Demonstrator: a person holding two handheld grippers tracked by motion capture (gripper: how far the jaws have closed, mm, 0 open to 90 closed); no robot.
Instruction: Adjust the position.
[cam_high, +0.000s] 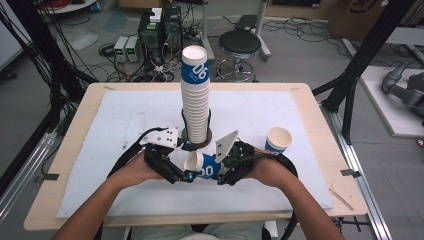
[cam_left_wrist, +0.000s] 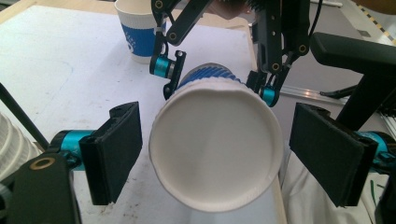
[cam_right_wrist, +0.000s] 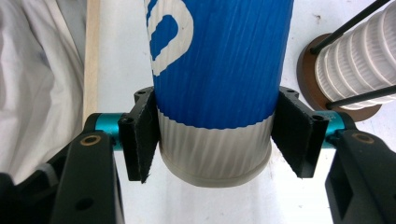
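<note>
- At the near edge of the table, our right gripper (cam_high: 226, 176) pinches the base of a blue-and-white ribbed paper cup (cam_high: 202, 165), held on its side above the white mat (cam_high: 125, 120).
- The cup's long axis runs across us, its empty mouth facing our left gripper (cam_left_wrist: 215, 154), whose jaws are spread either side of the rim without touching.
- Farther off, the tall stack of cups (cam_high: 195, 95) stands in its wire holder.
- To the right, a lone upright paper cup (cam_high: 278, 139) looks empty.
</note>
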